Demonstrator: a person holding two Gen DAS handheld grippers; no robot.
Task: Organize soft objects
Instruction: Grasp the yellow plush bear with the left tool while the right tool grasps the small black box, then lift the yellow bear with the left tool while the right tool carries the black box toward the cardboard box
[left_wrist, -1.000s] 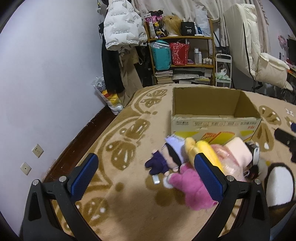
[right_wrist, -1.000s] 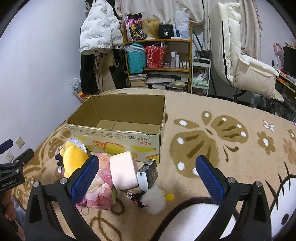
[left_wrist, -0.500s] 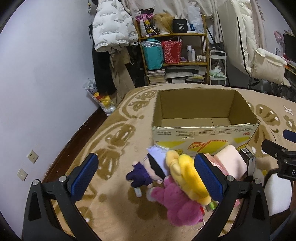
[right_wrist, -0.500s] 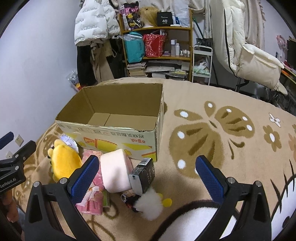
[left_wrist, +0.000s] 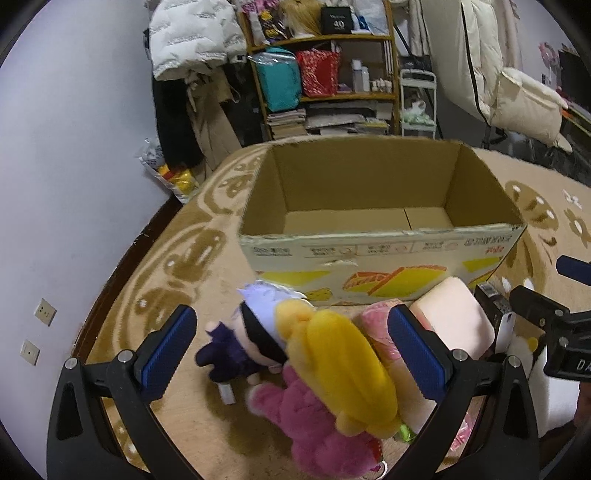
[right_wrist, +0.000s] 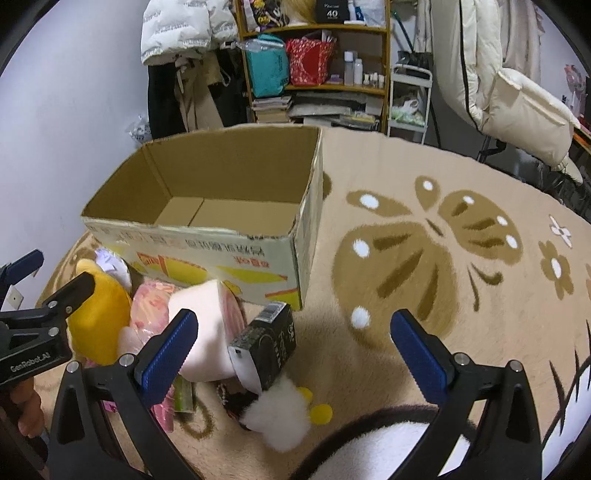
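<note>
Left wrist view: my left gripper (left_wrist: 291, 350) is spread wide and grasps nothing. Between its blue pads lies a heap of plush toys on the beige patterned blanket (left_wrist: 177, 258): a yellow plush toy (left_wrist: 340, 365) rests on a pink plush toy (left_wrist: 314, 424), and a small doll with purple clothes and pale hair (left_wrist: 251, 332) lies touching them on the left. The open brown cardboard box (left_wrist: 369, 199) stands just beyond the heap and appears empty. Risk: the toys overlap, so closing on the yellow one may pinch the pink one as well, or drag the doll; a shallow bite on soft pile may slip during the lift over the near box wall.

Right wrist view: my right gripper (right_wrist: 293, 354) is also released and empty. A pale pink soft block (right_wrist: 207, 314) lies at its left pad, with a black rectangular carton (right_wrist: 269, 343) leaning against it and a white fluffy pompom (right_wrist: 277, 413) near. Risk: the carton is hard, not soft; a grasp centred here may take it by mistake. The left gripper works close at the left, so the two tools may collide.
</note>
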